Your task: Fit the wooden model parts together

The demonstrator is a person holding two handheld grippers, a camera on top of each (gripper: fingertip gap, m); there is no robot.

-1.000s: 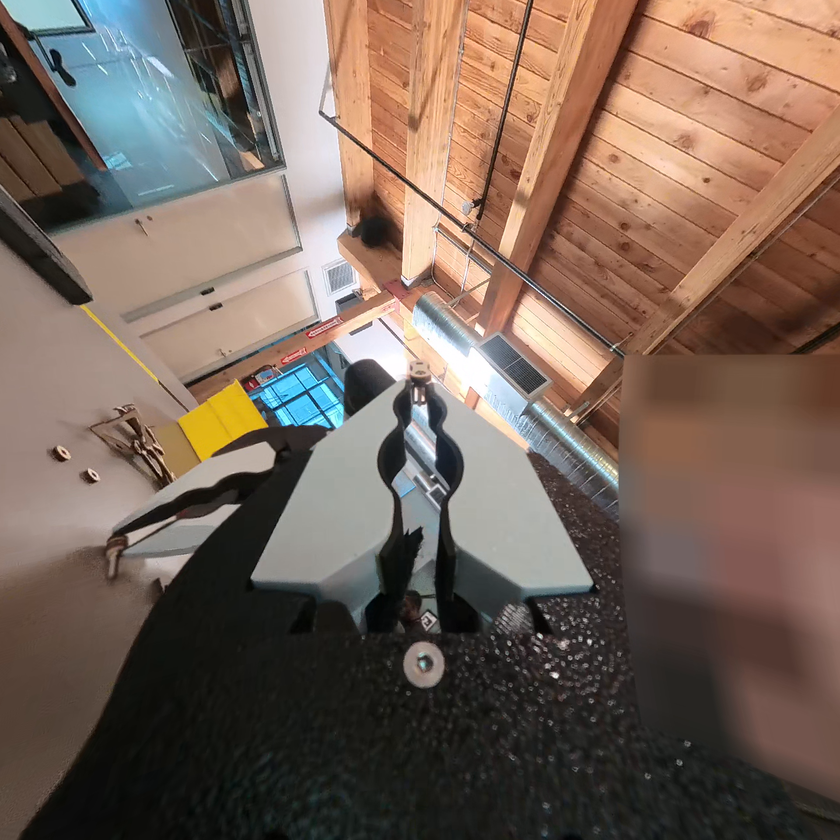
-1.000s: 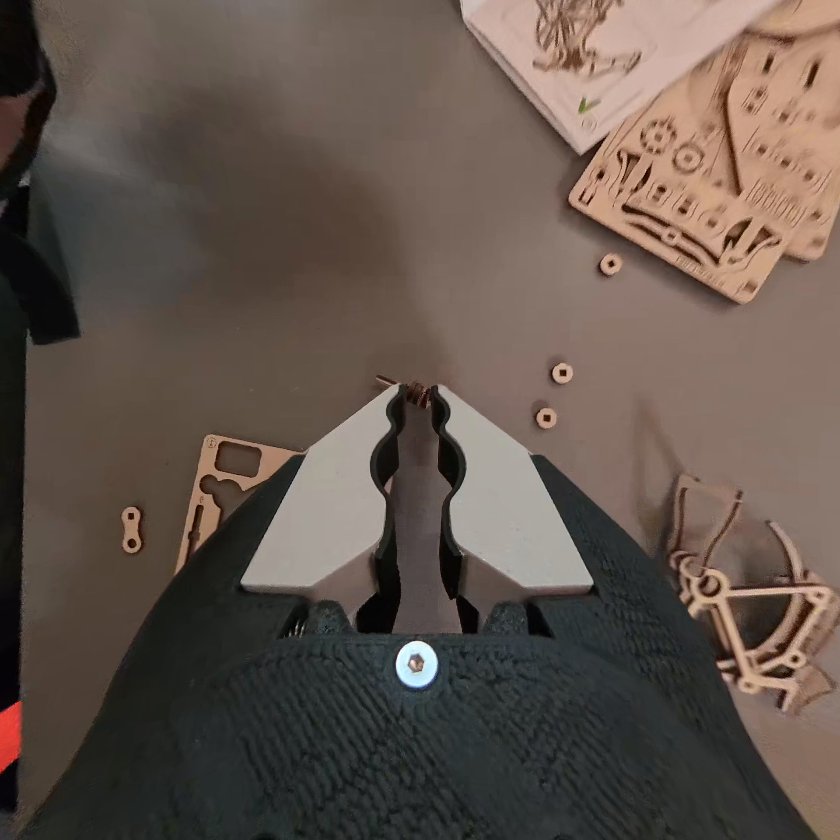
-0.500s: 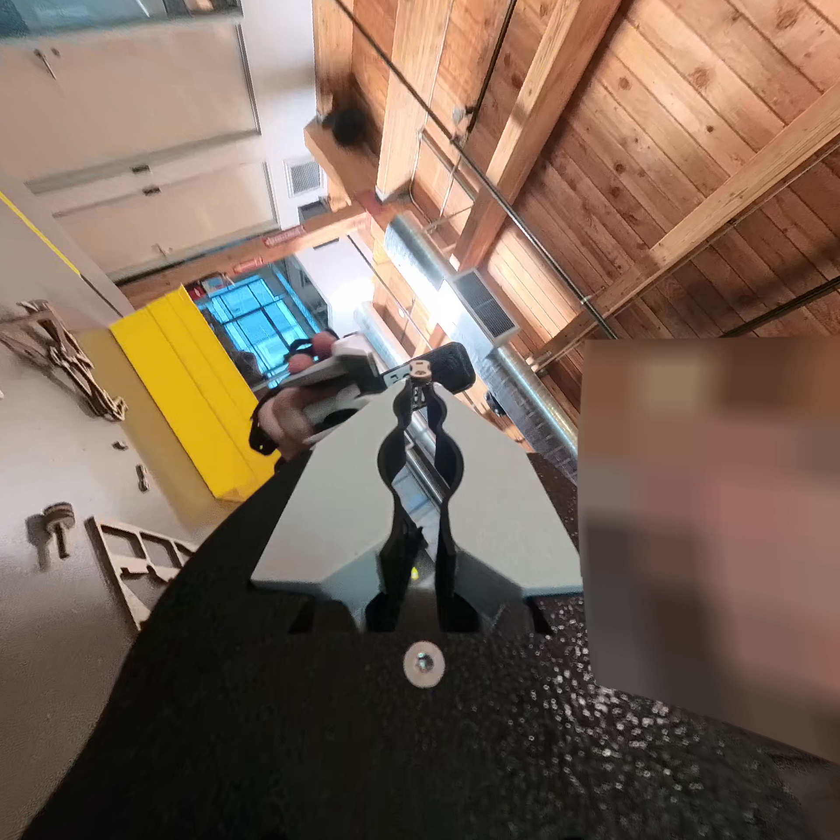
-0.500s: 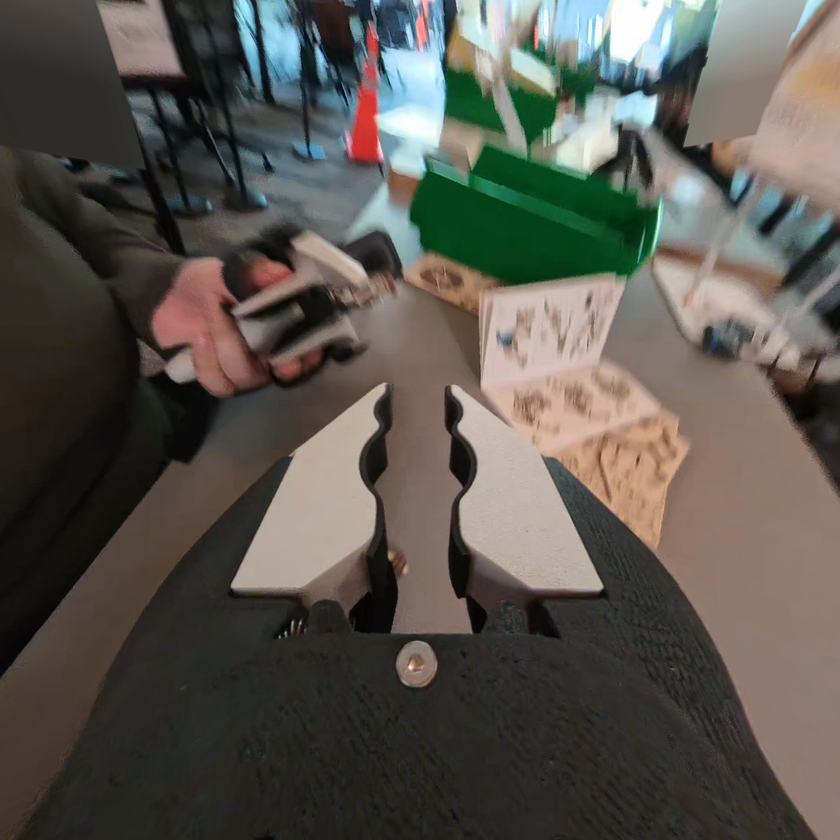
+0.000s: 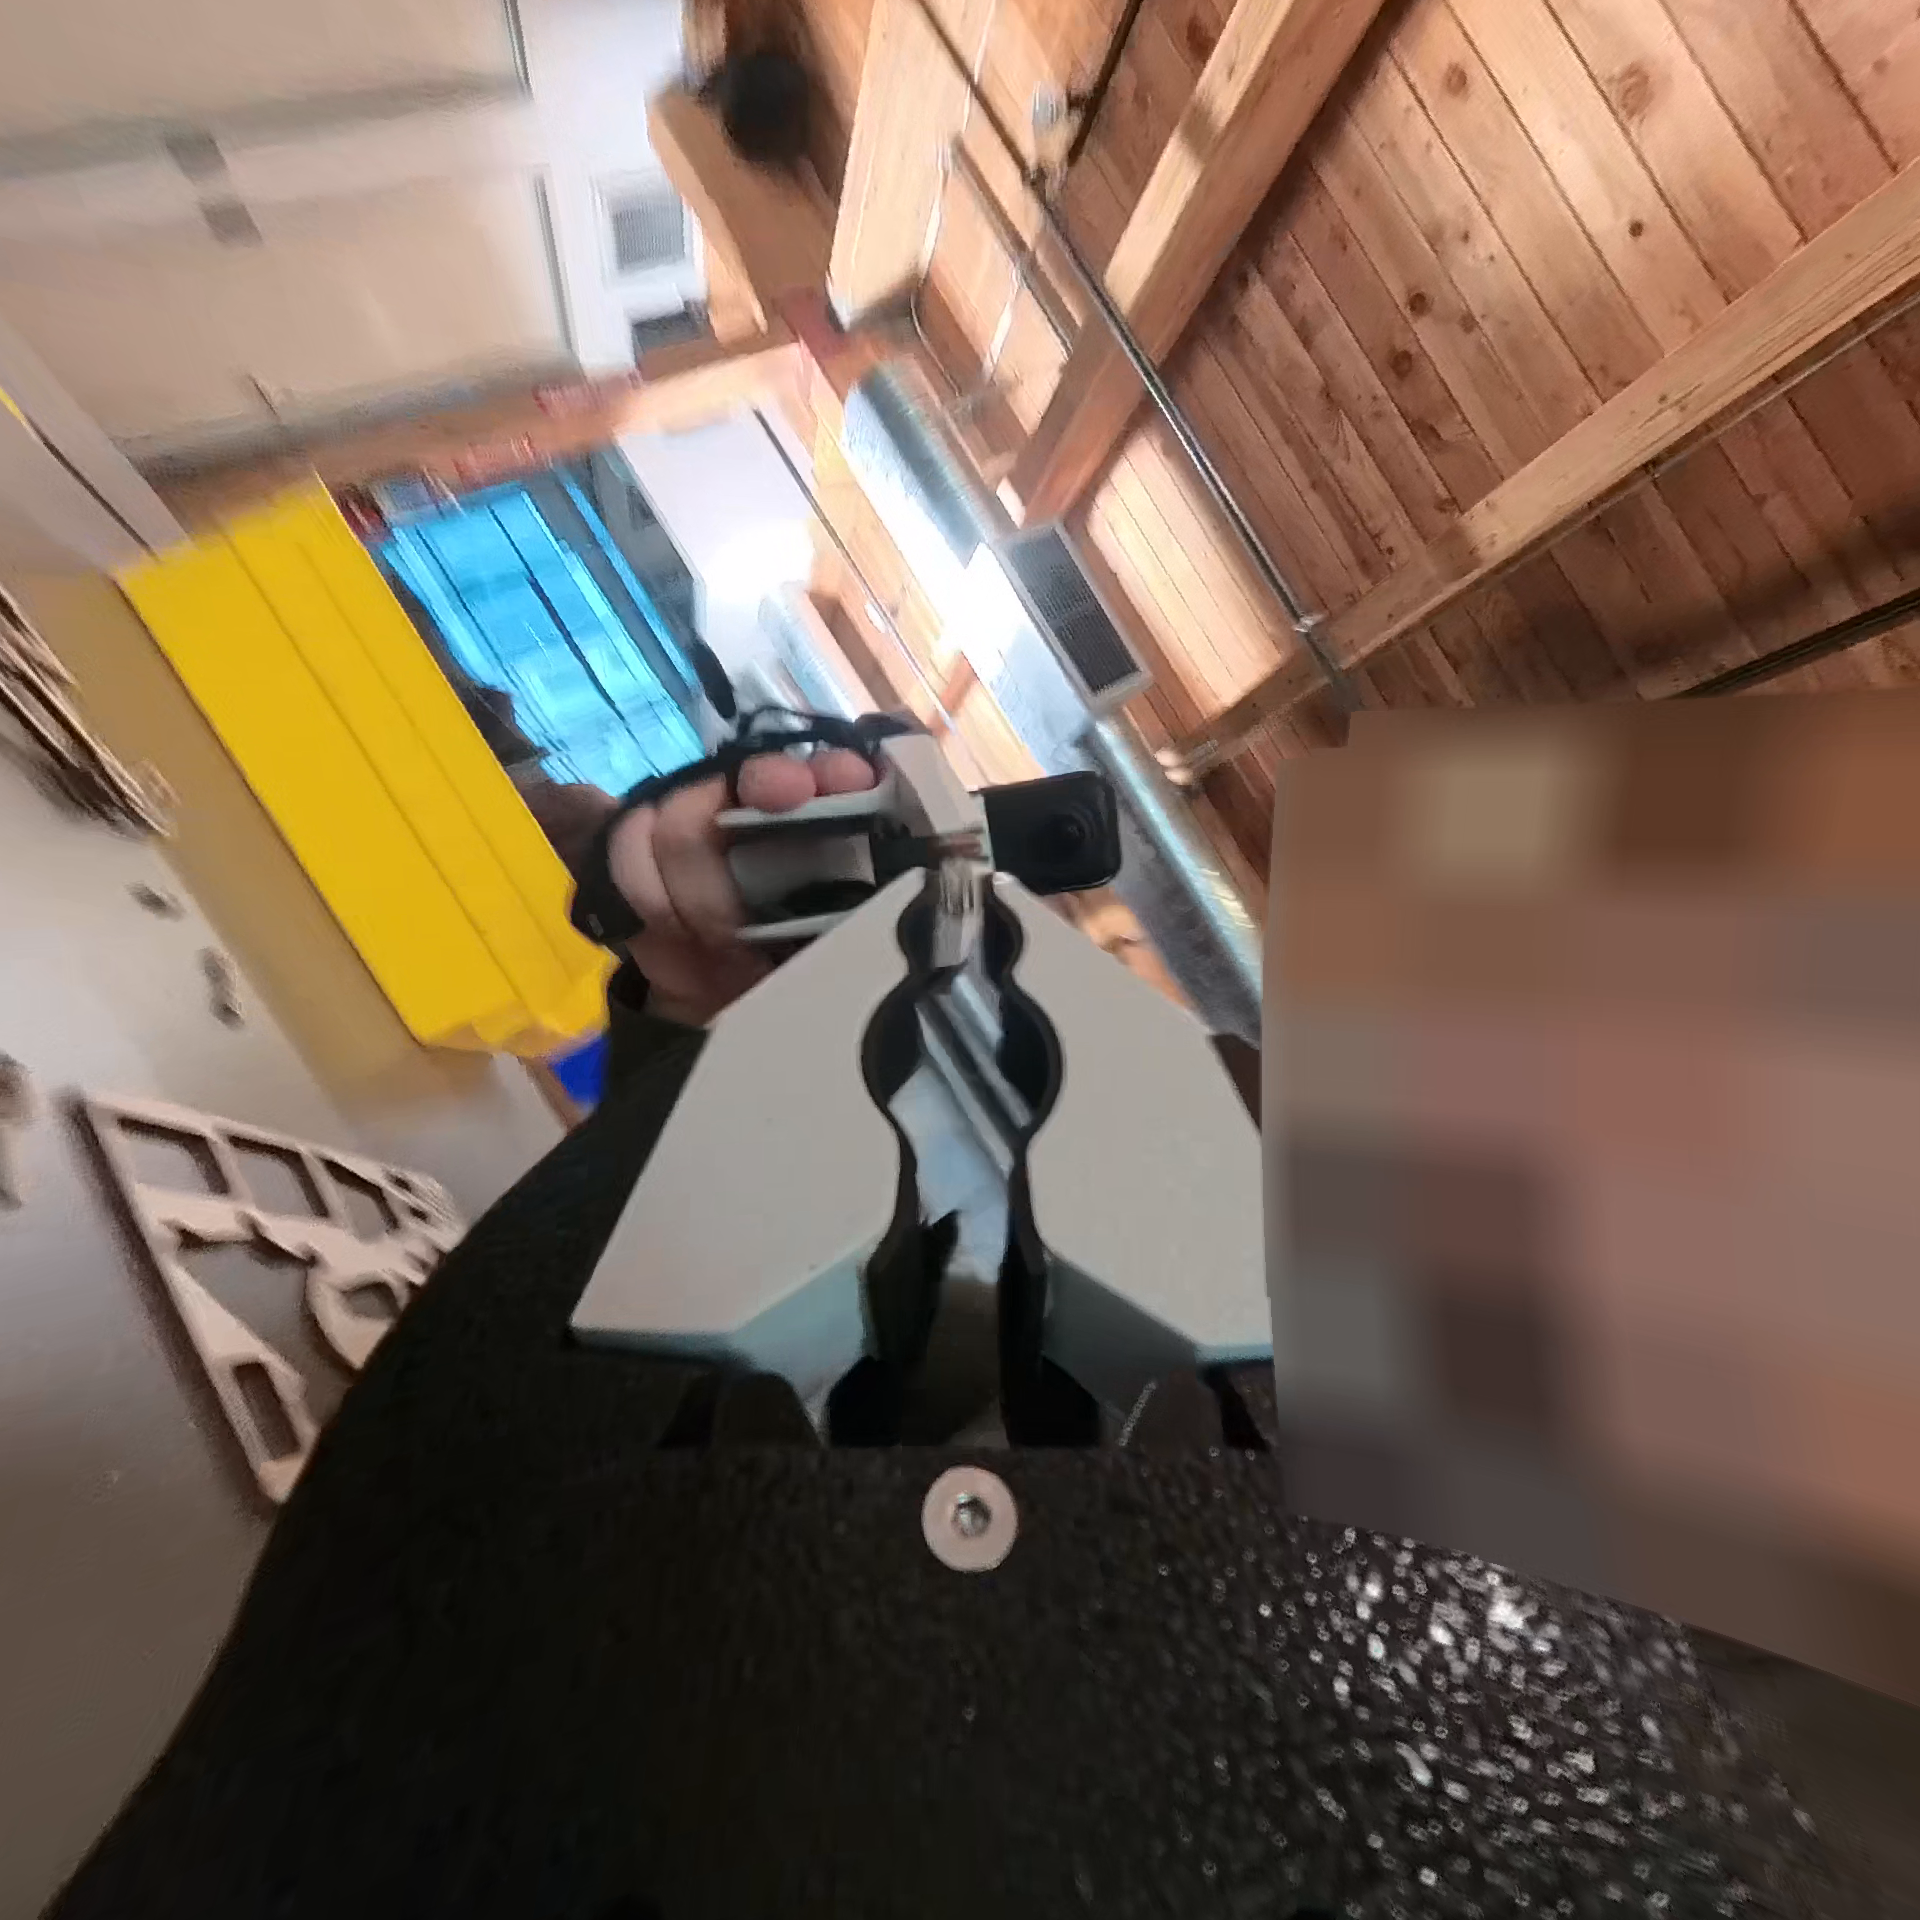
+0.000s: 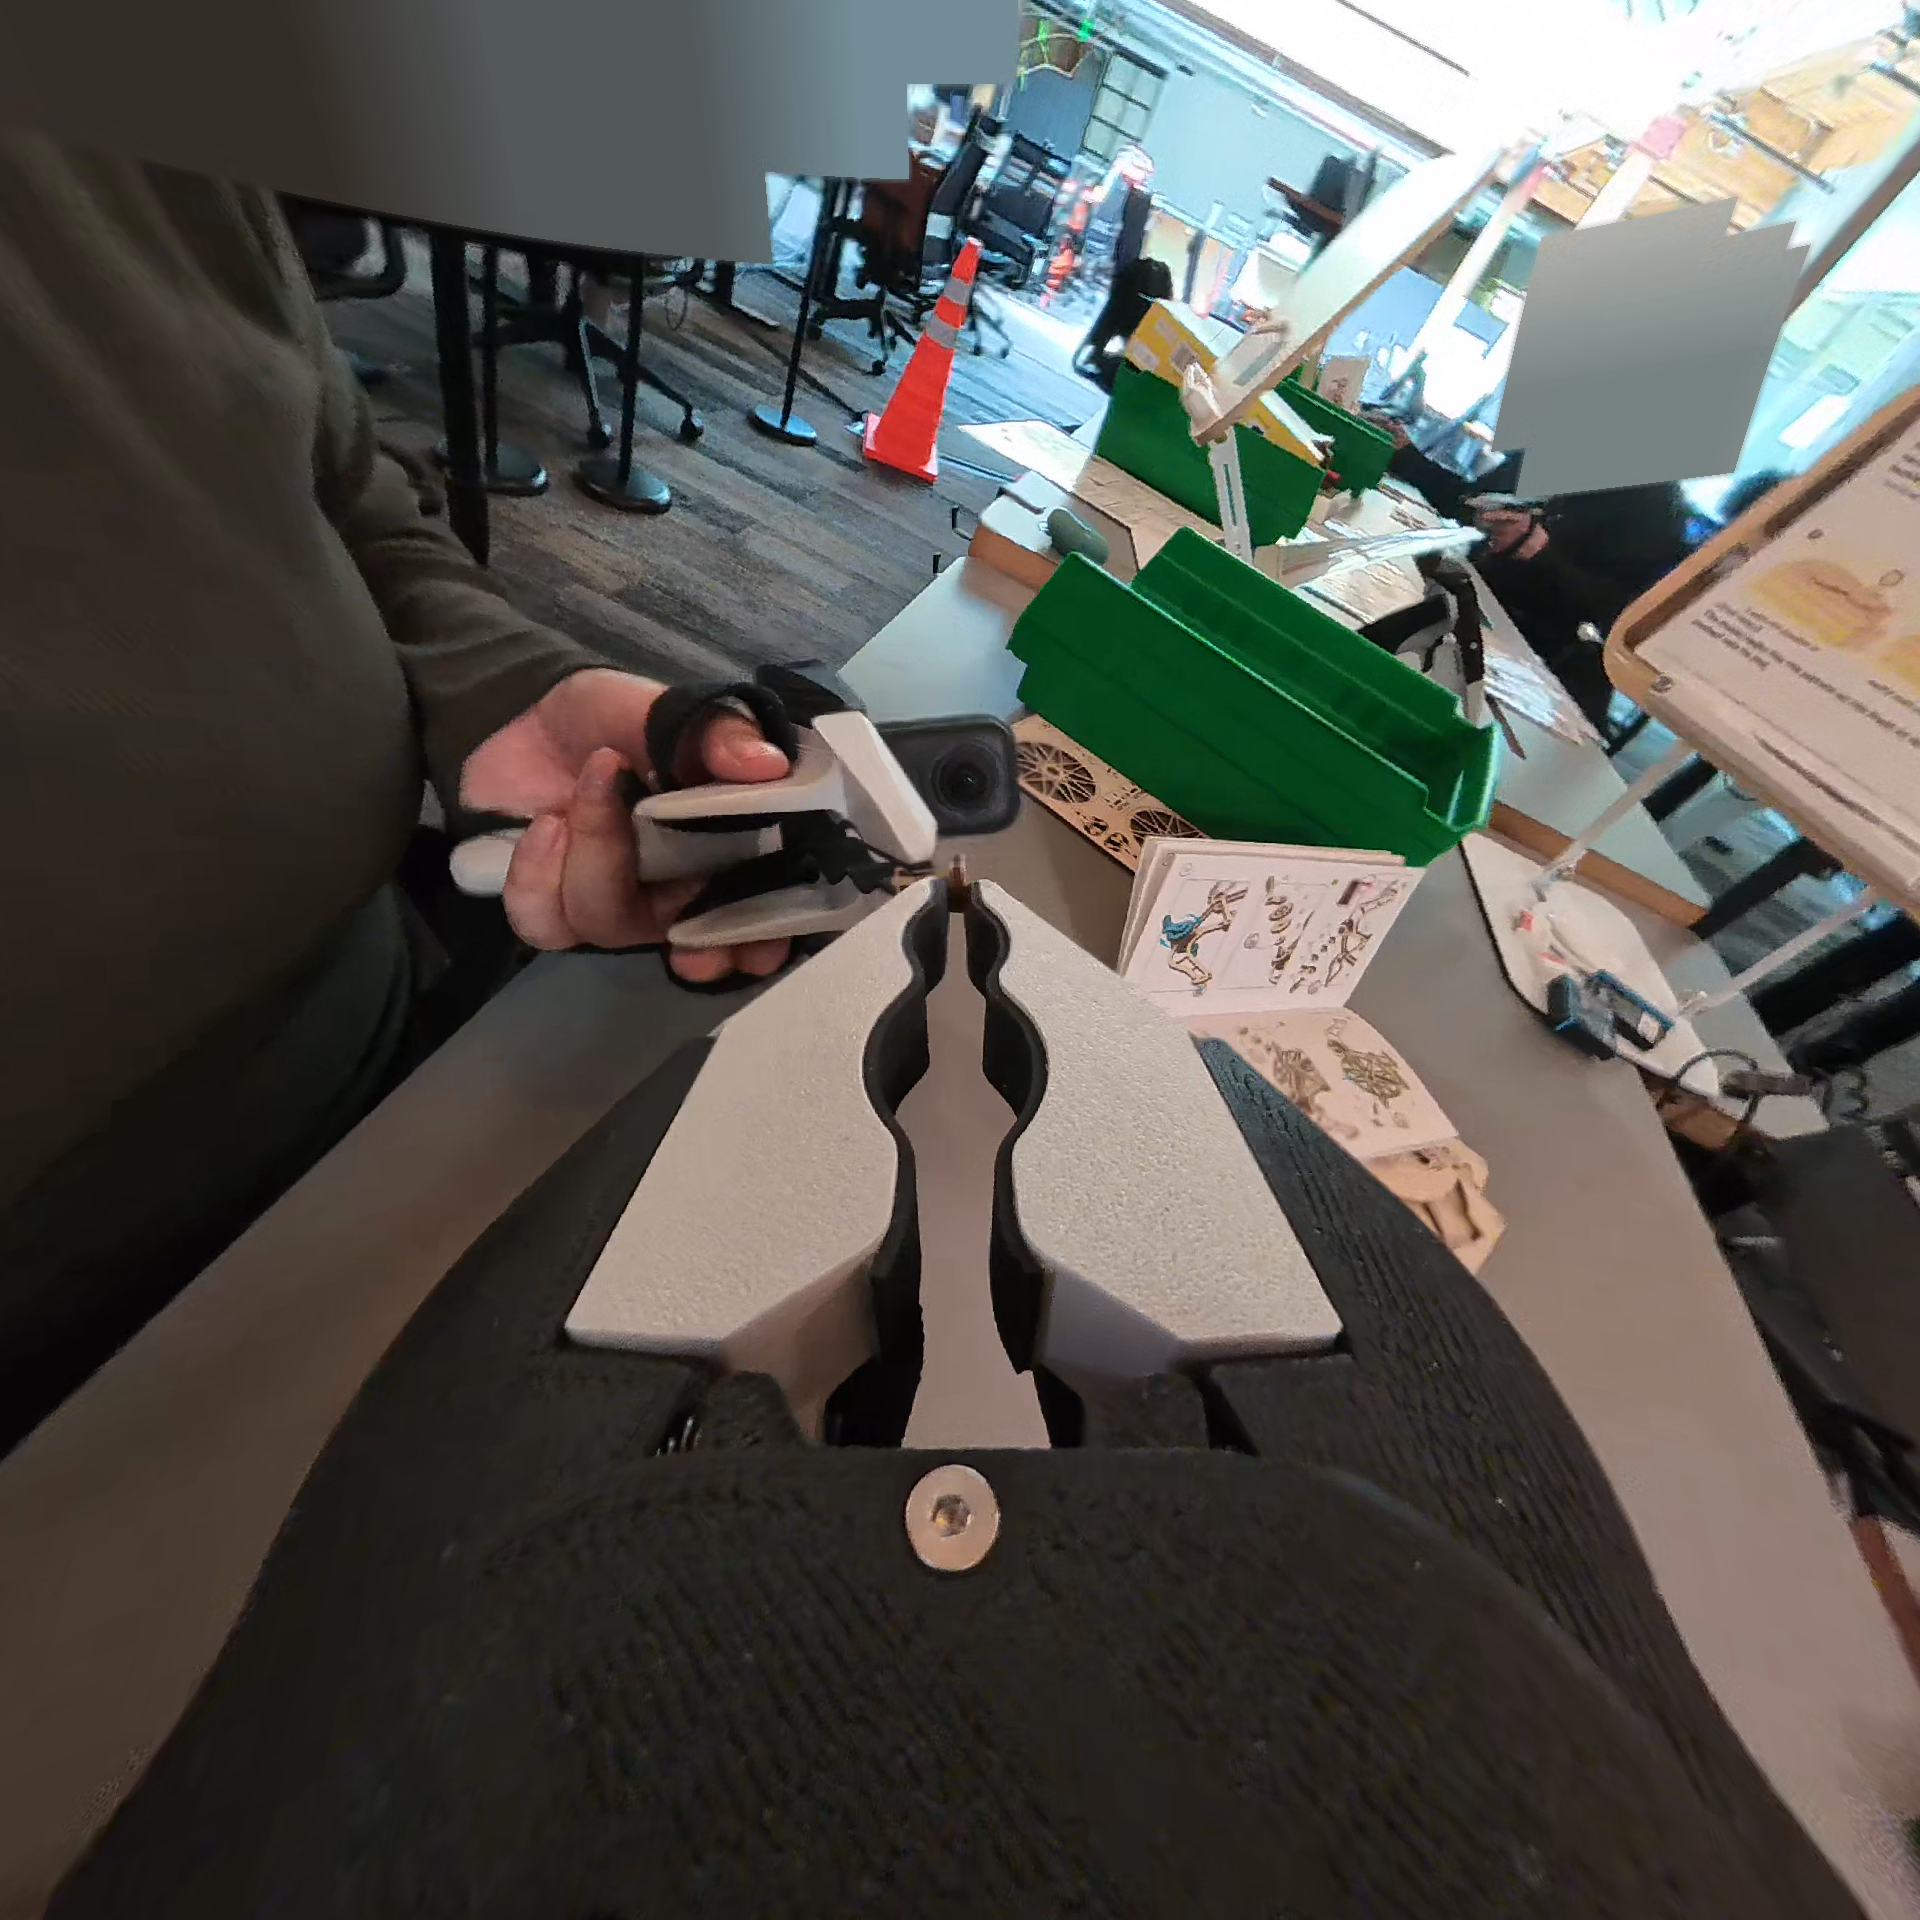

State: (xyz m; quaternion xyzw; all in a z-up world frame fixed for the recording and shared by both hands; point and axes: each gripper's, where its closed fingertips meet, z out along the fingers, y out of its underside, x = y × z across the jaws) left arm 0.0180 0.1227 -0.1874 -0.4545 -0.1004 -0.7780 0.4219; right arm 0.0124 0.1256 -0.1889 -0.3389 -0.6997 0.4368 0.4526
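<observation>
Both grippers are raised above the grey table (image 6: 1538, 1164), tips nearly meeting. Left gripper (image 5: 958, 904) is clamped on a small wooden part (image 5: 954, 914), blurred here, possibly a pin. Right gripper (image 6: 958, 902) pinches a tiny brown piece (image 6: 957, 871) at its tips. On the table beyond sit an instruction booklet (image 6: 1262, 925) and a green bin (image 6: 1247, 686); a cut-out wooden sheet (image 5: 260, 1236) lies flat.

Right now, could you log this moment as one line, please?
left gripper: shut on small part | right gripper: shut on small wooden part | tips facing, above table
</observation>
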